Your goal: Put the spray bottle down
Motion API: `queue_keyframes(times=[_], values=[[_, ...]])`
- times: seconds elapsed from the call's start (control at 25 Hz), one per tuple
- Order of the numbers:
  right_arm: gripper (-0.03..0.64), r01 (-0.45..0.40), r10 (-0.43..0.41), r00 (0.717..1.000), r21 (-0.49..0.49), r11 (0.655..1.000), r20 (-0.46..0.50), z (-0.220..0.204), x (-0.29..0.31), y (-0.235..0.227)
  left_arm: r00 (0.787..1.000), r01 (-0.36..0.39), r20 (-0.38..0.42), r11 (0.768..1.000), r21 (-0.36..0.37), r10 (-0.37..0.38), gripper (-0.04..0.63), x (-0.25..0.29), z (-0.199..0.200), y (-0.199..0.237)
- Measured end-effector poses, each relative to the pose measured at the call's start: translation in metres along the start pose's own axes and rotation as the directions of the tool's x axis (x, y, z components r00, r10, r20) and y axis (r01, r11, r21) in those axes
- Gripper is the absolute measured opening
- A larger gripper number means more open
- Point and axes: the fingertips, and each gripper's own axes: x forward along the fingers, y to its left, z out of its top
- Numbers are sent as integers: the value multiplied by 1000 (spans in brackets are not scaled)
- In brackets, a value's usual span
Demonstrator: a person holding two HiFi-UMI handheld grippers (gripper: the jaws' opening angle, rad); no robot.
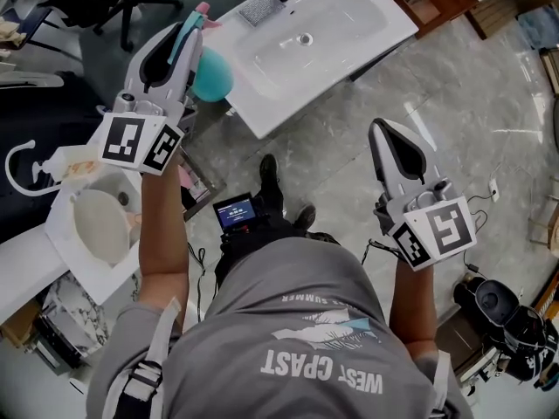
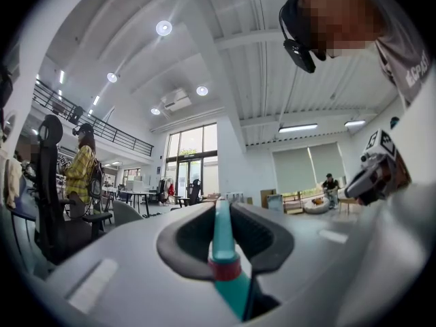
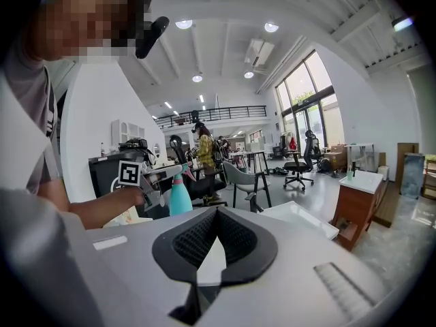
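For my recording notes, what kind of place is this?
Probably a large open-plan office or demo workshop: office chairs at desks, a mezzanine railing under a high ceiling, and a white washbasin.

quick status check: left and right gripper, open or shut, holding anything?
Left gripper: closed on the teal spray bottle.
Right gripper: closed, nothing between its jaws.

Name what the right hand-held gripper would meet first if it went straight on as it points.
Probably the white sink top, just ahead and slightly right of the right hand-held gripper; nothing nearer shows. Depth is unclear, so it might miss it.
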Motion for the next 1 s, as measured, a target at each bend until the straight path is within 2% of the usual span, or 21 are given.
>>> queue_keyframes(times=[0.48,1.0], values=[[2,-23,24,998,18,1000,-62,-10,32,-4,999,-9,-39,1000,-1,9,66,28,-35,30],[2,-34,41,992,62,997,-118,-21,71,-34,997,-26,-67,1000,10,27,66,81,-79,60]])
